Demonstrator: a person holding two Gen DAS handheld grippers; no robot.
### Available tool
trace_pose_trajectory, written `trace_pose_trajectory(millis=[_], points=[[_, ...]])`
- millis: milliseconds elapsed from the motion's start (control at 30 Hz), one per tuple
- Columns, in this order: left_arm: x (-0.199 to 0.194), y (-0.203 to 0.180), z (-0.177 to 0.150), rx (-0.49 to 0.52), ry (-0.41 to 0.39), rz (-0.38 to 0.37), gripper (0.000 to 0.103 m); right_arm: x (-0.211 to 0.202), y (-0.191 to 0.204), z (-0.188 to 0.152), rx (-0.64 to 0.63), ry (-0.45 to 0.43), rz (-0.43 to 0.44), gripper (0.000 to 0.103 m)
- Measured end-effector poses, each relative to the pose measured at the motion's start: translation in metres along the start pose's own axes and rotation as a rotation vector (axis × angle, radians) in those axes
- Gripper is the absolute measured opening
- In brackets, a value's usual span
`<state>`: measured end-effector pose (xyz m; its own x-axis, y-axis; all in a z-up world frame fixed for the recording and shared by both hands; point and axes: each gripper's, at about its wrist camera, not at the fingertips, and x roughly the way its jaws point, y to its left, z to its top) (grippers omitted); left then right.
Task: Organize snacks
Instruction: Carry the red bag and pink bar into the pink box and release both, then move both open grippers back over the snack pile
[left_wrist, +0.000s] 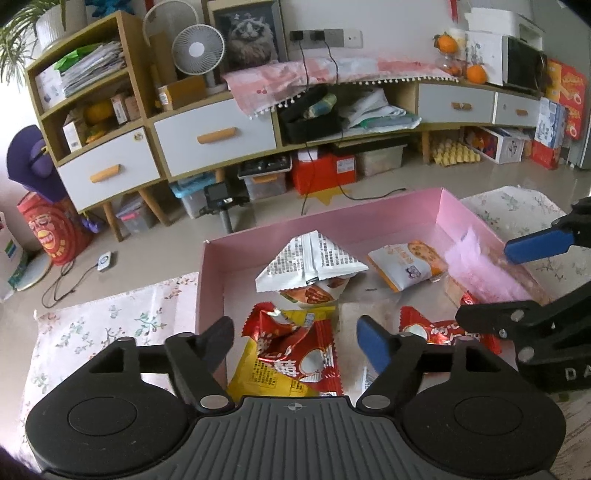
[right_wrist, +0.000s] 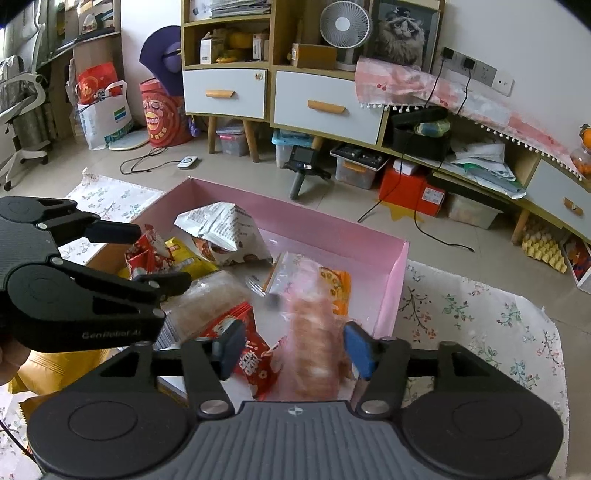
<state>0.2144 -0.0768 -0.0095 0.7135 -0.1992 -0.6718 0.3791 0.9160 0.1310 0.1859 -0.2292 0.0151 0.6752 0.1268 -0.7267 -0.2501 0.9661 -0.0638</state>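
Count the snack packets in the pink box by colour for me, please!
Red packets: 2
Yellow packet: 1
White printed packet: 1
Orange cookie packet: 1
Clear bags: 2
Total: 7

Both wrist cameras look steeply down, close above the shared pink box (left_wrist: 332, 229); cabinets beyond.

A white fan (left_wrist: 198, 50) and cat picture (left_wrist: 248, 33) top the drawer cabinet (left_wrist: 218, 136)

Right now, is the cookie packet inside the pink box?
Inside. The cookie packet lies on the floor of the pink box, among other snacks.
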Motion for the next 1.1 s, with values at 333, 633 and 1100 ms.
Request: trace_pose_trajectory(millis=[333, 633, 1100], points=[[-0.026, 0.004, -0.001, 0.001, -0.007, 0.018, 0.086, -0.023, 0.012, 0.002, -0.057, -0.026, -0.023, 0.064], [-0.061, 0.009, -0.009, -0.012, -0.014, 0.026, 0.092, -0.054, 0.022, -0.001, -0.079, -0.049, -0.039, 0.070], [-0.114, 0.016, -0.042, -0.001, 0.030, 0.026, 0.098, -0.102, 0.046, -0.025, -0.072, -0.069, -0.017, 0.079]])
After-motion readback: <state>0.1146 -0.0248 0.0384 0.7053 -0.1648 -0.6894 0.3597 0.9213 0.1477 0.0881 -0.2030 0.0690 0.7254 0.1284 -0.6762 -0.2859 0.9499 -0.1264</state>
